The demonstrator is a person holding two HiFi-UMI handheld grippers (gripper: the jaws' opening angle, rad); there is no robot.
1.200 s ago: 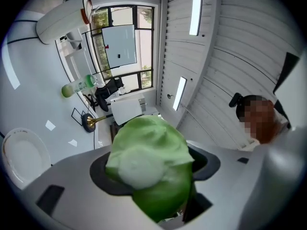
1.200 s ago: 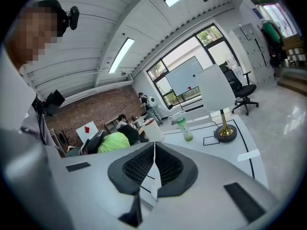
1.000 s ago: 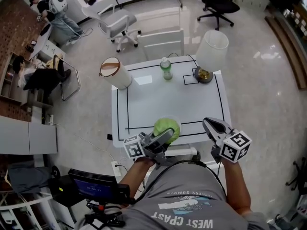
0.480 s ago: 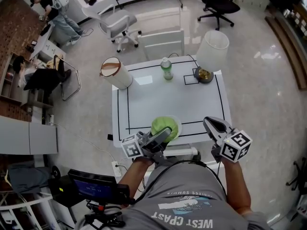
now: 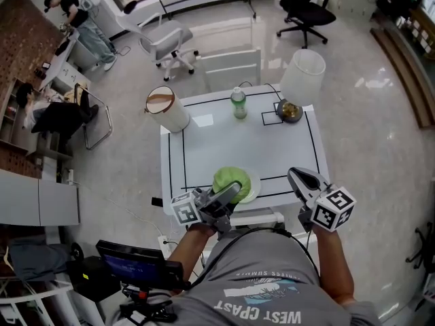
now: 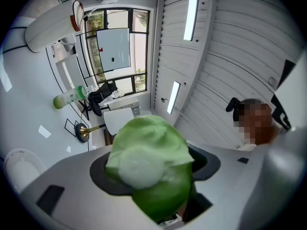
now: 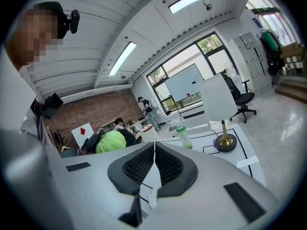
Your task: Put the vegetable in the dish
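A round green leafy vegetable (image 5: 231, 180) is held in my left gripper (image 5: 228, 193), whose jaws stand wide and press on it from both sides. In the left gripper view the vegetable (image 6: 152, 163) fills the gap between the jaws. It hangs over the left part of a white dish (image 5: 255, 186) at the near edge of the white table (image 5: 224, 145); most of the dish is hidden under it. My right gripper (image 5: 300, 179) is shut with nothing in it, at the table's near right corner. The right gripper view shows the closed jaws (image 7: 154, 163) and the vegetable (image 7: 111, 142) to their left.
A green bottle (image 5: 238, 103) stands at the table's far edge. A lamp with a white shade (image 5: 303, 73) and gold base (image 5: 289, 111) is at the far right corner. A white cylinder with a brown top (image 5: 165, 107) is at the far left. Office chairs stand beyond.
My left gripper has shifted slightly to the left with the vegetable, so more of the dish's rim shows on the right. The right gripper has stayed still.
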